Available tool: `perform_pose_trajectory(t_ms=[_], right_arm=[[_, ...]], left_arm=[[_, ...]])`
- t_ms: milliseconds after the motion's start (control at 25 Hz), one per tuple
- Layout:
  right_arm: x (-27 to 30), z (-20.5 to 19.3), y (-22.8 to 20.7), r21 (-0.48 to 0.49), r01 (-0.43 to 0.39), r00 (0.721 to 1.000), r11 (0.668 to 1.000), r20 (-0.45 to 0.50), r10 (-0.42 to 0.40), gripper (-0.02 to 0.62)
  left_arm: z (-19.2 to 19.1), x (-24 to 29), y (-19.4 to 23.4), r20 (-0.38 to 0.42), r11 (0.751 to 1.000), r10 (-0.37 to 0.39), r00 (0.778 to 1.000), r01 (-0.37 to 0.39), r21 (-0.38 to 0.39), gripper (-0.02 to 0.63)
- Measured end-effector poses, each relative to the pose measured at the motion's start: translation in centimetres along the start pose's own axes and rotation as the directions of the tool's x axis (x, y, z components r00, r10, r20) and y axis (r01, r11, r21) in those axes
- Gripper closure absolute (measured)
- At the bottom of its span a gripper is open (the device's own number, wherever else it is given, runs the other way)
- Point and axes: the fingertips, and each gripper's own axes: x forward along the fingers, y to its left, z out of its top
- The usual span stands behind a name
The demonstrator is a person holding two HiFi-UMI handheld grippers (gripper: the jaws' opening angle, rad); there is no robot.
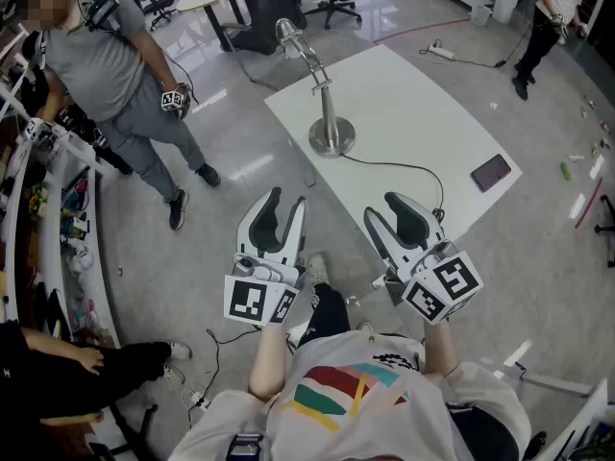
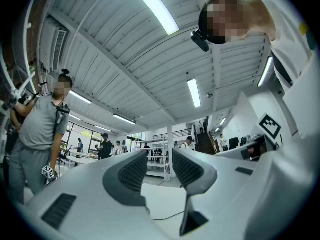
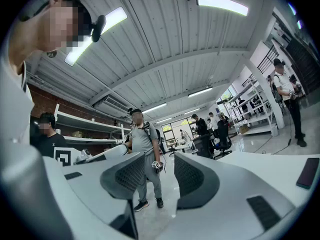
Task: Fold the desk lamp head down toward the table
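The silver desk lamp (image 1: 330, 134) stands on the white table (image 1: 413, 113), its round base near the table's front edge. Its arm leans up and back to the left, and the lamp head (image 1: 288, 35) is raised beyond the table's far corner. My left gripper (image 1: 285, 207) hovers short of the table's near edge, open and holding nothing. My right gripper (image 1: 382, 209) is beside it at the near edge, also open and empty. In the left gripper view the left gripper (image 2: 160, 156) shows only the tabletop between its jaws. The right gripper (image 3: 160, 161) faces the room.
A dark phone (image 1: 491, 172) lies at the table's right corner, also seen as the phone (image 3: 306, 173) in the right gripper view. The lamp's cable (image 1: 404, 167) runs right from the base. A person in grey (image 1: 125, 75) stands left, by shelves (image 1: 58, 209).
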Motion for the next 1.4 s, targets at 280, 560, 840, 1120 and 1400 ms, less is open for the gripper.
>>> perform_pose_trajectory(t_ms=[280,560,840,1120,1400], right_arm=[[12.7,1.7,-4.8,-0.061,0.024,1.0,0.998,0.02,-0.022,0.424],[27.1,4.9,-7.8,-0.132,0.075,0.997,0.988,0.005,-0.075,0.425],[35.3,2.7,-12.4,-0.195,0.126,0.985,0.973,-0.092,-0.146,0.425],[39.3,1.7,-17.9,-0.156,0.168,0.976,0.974,-0.111,-0.186,0.425],[41.6,1.3,-19.3,-0.15,0.142,0.977,0.978,-0.136,-0.163,0.425]], left_arm=[[-1.7,9.0,9.9,0.017,0.997,-0.032,0.999,0.031,0.064,0.4],[-0.8,18.7,23.1,0.016,0.993,-0.097,0.995,0.096,0.073,0.399],[-2.8,26.7,28.2,0.028,0.979,-0.181,0.983,0.177,0.098,0.399],[-6.9,32.5,28.8,-0.04,0.952,-0.281,0.959,0.284,0.114,0.399],[-8.5,34.8,28.9,-0.075,0.939,-0.304,0.95,0.312,0.142,0.4]])
